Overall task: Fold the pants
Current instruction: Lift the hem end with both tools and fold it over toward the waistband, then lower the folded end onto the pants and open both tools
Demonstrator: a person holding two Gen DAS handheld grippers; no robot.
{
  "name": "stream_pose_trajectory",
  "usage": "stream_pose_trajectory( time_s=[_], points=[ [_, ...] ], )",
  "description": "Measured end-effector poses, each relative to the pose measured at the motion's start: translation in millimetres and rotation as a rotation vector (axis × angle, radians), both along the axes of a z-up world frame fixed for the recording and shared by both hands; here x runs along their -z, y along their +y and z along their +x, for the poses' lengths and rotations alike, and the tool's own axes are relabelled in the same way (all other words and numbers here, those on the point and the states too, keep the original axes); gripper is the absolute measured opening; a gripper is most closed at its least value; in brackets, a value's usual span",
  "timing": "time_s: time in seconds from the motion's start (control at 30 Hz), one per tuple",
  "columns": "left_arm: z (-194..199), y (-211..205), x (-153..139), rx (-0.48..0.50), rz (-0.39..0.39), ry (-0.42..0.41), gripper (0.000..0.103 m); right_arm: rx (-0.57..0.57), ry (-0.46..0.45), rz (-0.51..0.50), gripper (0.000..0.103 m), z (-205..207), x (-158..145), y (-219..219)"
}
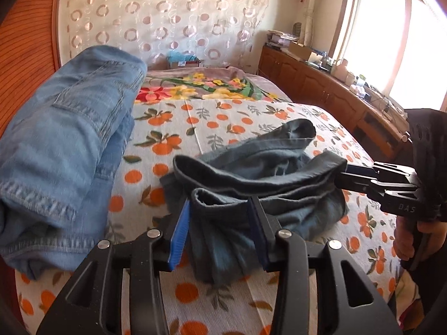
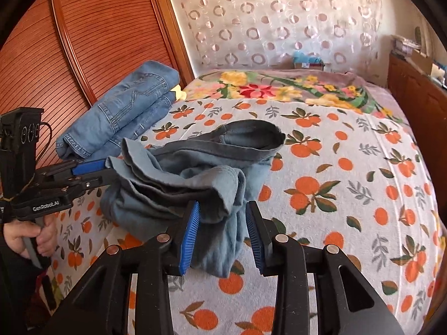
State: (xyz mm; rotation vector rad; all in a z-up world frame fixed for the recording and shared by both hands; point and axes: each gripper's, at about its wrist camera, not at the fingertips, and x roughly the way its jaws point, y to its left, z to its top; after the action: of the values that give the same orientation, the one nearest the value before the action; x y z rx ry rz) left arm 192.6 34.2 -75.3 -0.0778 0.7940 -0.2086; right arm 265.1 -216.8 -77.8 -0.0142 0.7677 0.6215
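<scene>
Grey pants [image 1: 251, 173] hang bunched above the orange-print bedsheet [image 1: 223, 117], stretched sideways between two grippers, their long axis running left to right, one open hem [image 2: 251, 134] lifted toward the far curtain. The left gripper [image 1: 220, 231] has its blue-padded fingers pressed on a gathered fold; the right gripper [image 2: 222, 233] likewise pinches cloth between its pads. Printing on them reads "GenRobot.AI" [image 2: 46, 206] and "DAS" [image 1: 406, 208]. One pair of folded blue jeans [image 2: 120, 111] lies beside the wooden headboard [image 2: 83, 42].
</scene>
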Motion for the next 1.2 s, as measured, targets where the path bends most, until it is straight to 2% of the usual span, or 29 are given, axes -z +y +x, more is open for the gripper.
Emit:
stream_pose_trajectory(
  time_s=[0.13,0.17,0.23,0.33,0.5,0.67,0.87,1.07,1.2],
  points=[
    [8,1,0,0.011,0.003,-0.007,0.042,-0.006,0.017,0.017,0.035,9,0,2],
    [8,0,-1,0.015,0.009,-0.015,0.037,-0.007,0.017,0.019,0.035,11,-1,3],
    [9,-1,-1,0.027,0.016,-0.018,0.025,-0.027,0.019,0.018,0.021,14,-1,6],
    [11,-2,0,0.039,0.013,-0.024,0.012,-0.033,0.01,0.0,0.011,20,-3,7],
    [14,-2,-7,0.036,0.027,-0.052,0.005,-0.036,0.006,0.02,0.008,34,-9,7],
    [24,6,-19,-0.015,0.003,-0.087,0.005,-0.011,0.011,0.045,0.007,56,-12,5],
    [43,10,-14,-0.051,0.016,-0.073,0.005,0.046,-0.001,0.063,0.006,81,-7,5],
    [51,4,-6,-0.051,0.045,-0.059,0.005,0.016,-0.018,0.045,0.007,77,-2,9],
    [54,4,-2,-0.052,0.051,-0.046,0.005,0.009,-0.052,0.022,0.028,63,-4,5]
  ],
)
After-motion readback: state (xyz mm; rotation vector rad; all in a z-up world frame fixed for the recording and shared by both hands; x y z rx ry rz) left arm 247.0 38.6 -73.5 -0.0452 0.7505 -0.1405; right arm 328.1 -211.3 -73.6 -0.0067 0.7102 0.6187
